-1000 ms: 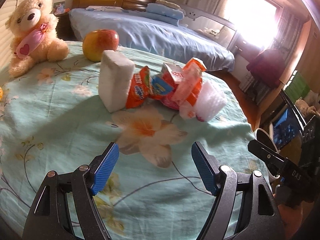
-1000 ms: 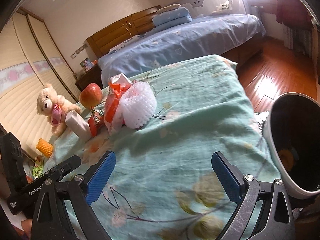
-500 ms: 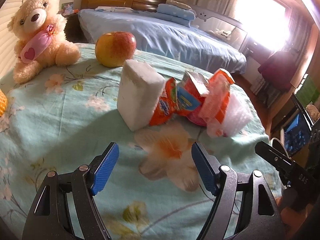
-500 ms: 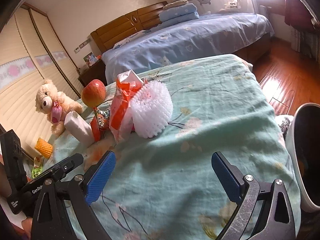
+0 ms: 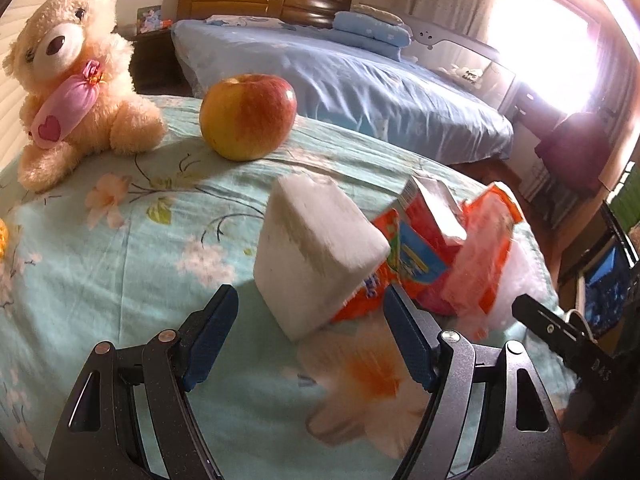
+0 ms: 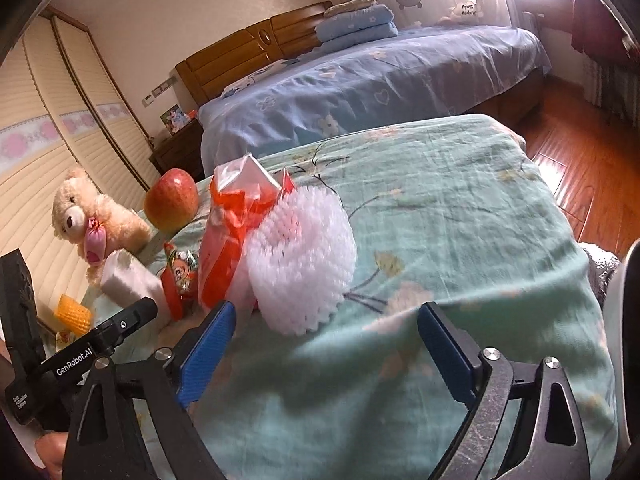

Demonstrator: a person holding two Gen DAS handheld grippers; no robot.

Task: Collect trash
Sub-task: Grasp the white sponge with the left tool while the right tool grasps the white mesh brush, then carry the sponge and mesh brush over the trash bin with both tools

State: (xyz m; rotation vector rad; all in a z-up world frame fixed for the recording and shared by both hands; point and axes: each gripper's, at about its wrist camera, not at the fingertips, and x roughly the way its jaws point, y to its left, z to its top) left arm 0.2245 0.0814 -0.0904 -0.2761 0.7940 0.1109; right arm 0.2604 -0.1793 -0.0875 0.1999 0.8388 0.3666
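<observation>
We see the left gripper (image 5: 310, 334) wide before the foam block (image 5: 316, 254); the right gripper (image 6: 326, 348), just narrowing, empty by the foam net (image 6: 304, 260).

You have strong daylight from a window (image 5: 560, 60) at the upper right of the left wrist view; it blows out to white and casts a pinkish haze over that corner. The right wrist view shows the same glare at its top right edge. Elsewhere your lighting is moderate and warm. Soft shadows fall on the green floral cover (image 5: 120, 280) toward the lower left. Motion blur smears the lower centre of both frames. Fisheye bending curves all edges, and the corners are vignetted black.
</observation>
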